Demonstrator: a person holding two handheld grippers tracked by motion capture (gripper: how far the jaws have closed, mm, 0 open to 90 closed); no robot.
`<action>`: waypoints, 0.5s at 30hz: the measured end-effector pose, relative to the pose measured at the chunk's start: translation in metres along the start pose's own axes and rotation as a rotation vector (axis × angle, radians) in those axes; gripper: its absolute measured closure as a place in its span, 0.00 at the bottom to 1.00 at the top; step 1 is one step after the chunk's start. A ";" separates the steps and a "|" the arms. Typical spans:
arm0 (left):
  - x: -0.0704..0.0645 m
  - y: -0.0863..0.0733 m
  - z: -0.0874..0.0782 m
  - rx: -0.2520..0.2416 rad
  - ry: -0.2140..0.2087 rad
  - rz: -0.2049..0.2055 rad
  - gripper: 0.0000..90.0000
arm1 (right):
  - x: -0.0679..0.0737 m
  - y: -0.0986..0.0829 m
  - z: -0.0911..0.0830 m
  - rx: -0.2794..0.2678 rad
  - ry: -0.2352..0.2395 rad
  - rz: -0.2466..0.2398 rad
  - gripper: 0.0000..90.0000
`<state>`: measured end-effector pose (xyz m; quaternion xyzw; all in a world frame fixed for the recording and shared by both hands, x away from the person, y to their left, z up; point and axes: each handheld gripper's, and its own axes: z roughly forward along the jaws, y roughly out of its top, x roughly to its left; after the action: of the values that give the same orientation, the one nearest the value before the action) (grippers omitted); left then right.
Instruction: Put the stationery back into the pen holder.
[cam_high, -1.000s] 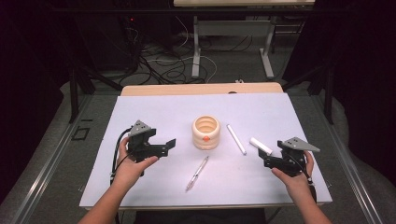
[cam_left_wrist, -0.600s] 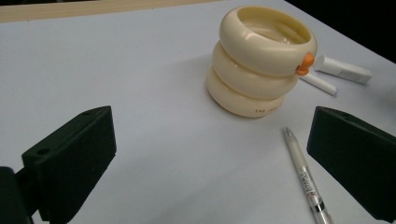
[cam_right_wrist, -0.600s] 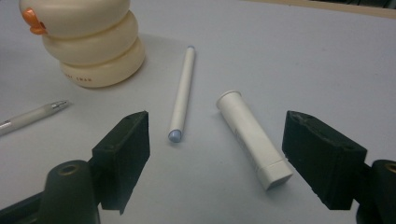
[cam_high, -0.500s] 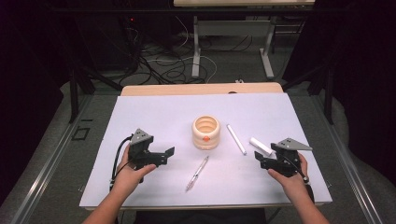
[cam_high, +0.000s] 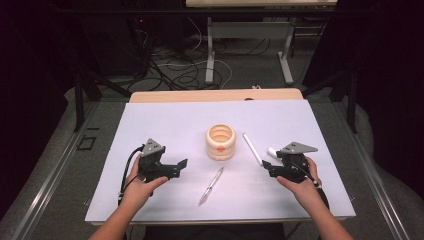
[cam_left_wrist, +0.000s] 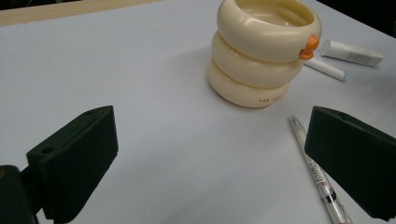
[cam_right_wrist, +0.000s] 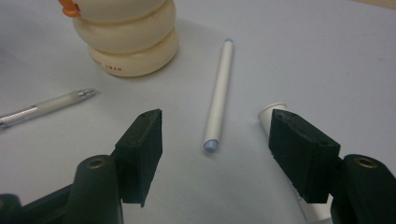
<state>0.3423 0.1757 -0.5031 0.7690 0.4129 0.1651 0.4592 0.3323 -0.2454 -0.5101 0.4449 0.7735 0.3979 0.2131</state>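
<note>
Drawn back toward six o'clock, right gripper (cam_right_wrist: 215, 154) wide open and empty, framing slim white plastic marker (cam_right_wrist: 219, 95) at four o'clock of cream ringed holder (cam_right_wrist: 128, 39); light, stiff, slippery, best pinched mid-barrel; left gripper (cam_left_wrist: 208, 163) likewise open.

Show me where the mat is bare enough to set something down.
The far strip of the white mat, behind the cream holder, is bare, as is the left side beyond the left gripper. It is crowded between the holder and the right gripper: white pen, clear pen, white tube.
</note>
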 end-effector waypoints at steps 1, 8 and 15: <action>0.000 0.000 -0.001 0.000 0.002 -0.005 0.04 | -0.001 0.006 0.004 0.025 0.007 0.017 0.38; 0.002 0.002 -0.004 -0.022 0.015 -0.013 0.05 | -0.005 0.024 0.014 0.096 0.032 0.048 0.39; 0.004 0.002 -0.004 -0.020 0.017 -0.013 0.06 | -0.009 0.041 0.028 0.189 0.026 0.048 0.44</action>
<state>0.3429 0.1803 -0.5002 0.7604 0.4201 0.1727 0.4643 0.3771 -0.2298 -0.4943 0.4761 0.7994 0.3339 0.1506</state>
